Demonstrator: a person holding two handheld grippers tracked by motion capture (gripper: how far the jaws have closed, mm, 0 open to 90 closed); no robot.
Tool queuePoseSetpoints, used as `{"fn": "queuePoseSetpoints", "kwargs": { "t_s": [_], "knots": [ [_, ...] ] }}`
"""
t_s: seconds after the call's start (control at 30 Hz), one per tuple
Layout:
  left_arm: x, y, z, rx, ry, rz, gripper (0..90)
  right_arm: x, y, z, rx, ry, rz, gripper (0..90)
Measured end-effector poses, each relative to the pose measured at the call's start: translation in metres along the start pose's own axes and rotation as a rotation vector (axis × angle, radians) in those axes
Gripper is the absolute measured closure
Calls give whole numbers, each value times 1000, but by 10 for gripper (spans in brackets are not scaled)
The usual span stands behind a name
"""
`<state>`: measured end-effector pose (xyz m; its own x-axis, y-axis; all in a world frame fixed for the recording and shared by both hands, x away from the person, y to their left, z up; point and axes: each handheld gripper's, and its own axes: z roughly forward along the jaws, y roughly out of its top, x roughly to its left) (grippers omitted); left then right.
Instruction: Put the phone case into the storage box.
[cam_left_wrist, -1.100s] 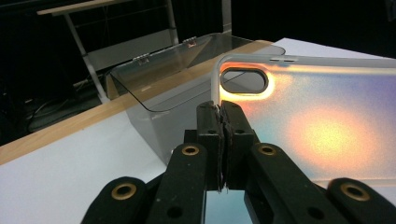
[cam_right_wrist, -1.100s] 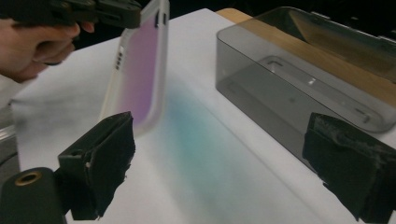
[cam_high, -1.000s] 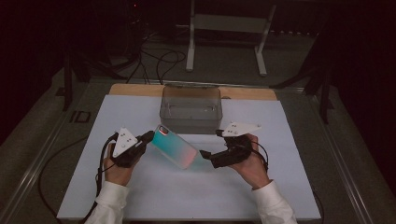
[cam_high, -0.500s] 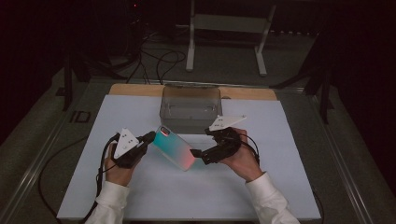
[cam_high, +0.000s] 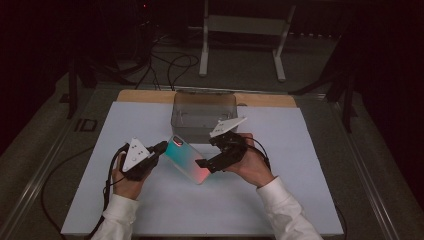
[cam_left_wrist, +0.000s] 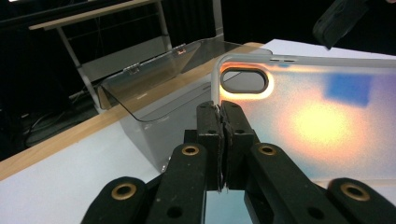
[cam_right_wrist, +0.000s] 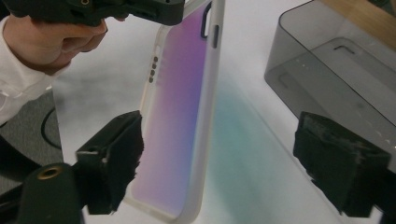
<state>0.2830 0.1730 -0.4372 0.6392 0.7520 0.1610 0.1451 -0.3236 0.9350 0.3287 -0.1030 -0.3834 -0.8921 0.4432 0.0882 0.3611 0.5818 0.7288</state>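
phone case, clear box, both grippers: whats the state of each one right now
phone case: lifted off the table, tilted, held at its camera-hole end
left gripper: fingers shut on the phone case edge beside the camera hole
right gripper: fingers apart and just been closing, phone case between them, pads not pressing on it
clear box: open, resting on the white mat, its clear lid standing up at the back

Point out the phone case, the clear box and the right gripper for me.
phone case (cam_high: 186, 159): high view, middle of its back.
clear box (cam_high: 203, 114): high view, front wall.
right gripper (cam_right_wrist: 217, 161): right gripper view, midway between its open jaws.
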Motion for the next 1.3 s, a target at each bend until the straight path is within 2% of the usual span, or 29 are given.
{"fn": "queuePoseSetpoints", "kwargs": {
  "t_s": [0.23,0.3,0.73,0.77,0.8,0.83,0.87,1.0,1.13,1.3],
  "knots": [
    [0,-1,-1,-11,-14,12,885,-1,9,10,52,45,3,266],
    [1,-1,-1,-14,-19,15,885,-3,10,12,60,68,8,320],
    [-2,-2,0,-30,-53,45,885,-7,13,22,115,145,68,616],
    [-2,-2,0,-30,-53,45,885,-7,13,22,115,145,68,616],
    [-2,-2,0,-28,-47,50,885,-7,13,23,121,155,68,641],
    [-2,-2,0,-27,-45,50,885,-6,14,25,138,176,80,714],
    [-2,-2,0,-27,-44,52,884,-6,14,26,143,181,84,734],
    [-2,-3,0,-26,-33,61,881,-5,15,29,171,190,115,756],
    [-3,-3,0,-28,-25,65,878,-4,16,31,179,205,121,771],
    [-3,-3,1,-33,-19,65,871,0,17,33,201,199,123,777]
  ]
}}
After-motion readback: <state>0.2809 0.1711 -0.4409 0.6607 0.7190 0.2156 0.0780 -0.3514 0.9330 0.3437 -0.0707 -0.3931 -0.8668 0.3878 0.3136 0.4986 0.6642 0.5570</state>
